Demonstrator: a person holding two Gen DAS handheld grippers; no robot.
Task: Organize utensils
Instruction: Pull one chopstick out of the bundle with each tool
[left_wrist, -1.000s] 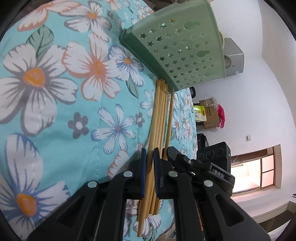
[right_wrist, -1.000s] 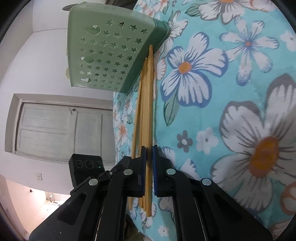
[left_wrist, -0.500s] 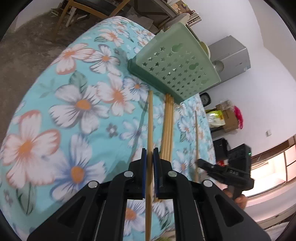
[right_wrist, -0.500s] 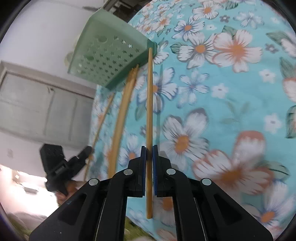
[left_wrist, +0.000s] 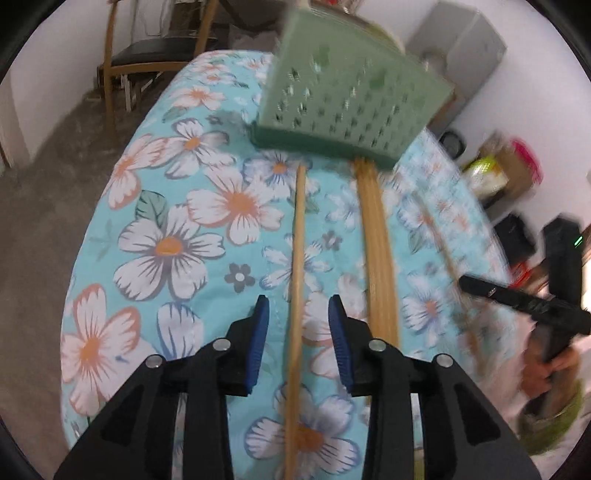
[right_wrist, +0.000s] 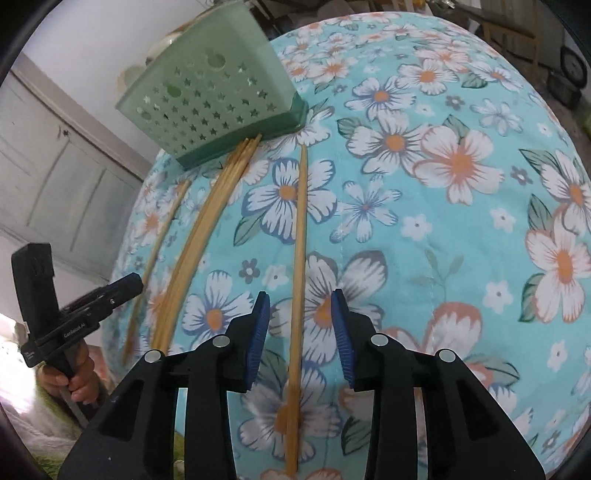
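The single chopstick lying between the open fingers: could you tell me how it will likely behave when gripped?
The single chopstick looks thin, straight and wooden: probably stiff and light. Gripped near one end, it may pivot. On the soft floral cloth it seems unlikely to roll far.

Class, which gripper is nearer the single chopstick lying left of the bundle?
Left. The left gripper straddles that chopstick with open jaws, near its close end. The right gripper is off beyond the bundle, open around another chopstick on the right side.

Near end of single chopstick (left_wrist: 295, 314) cut off by lower frame edge, green basket (left_wrist: 347, 92) motion-blurred with top cropped at upper edge, right gripper (left_wrist: 517, 301) smeared at right edge, its jaw state was unreadable.
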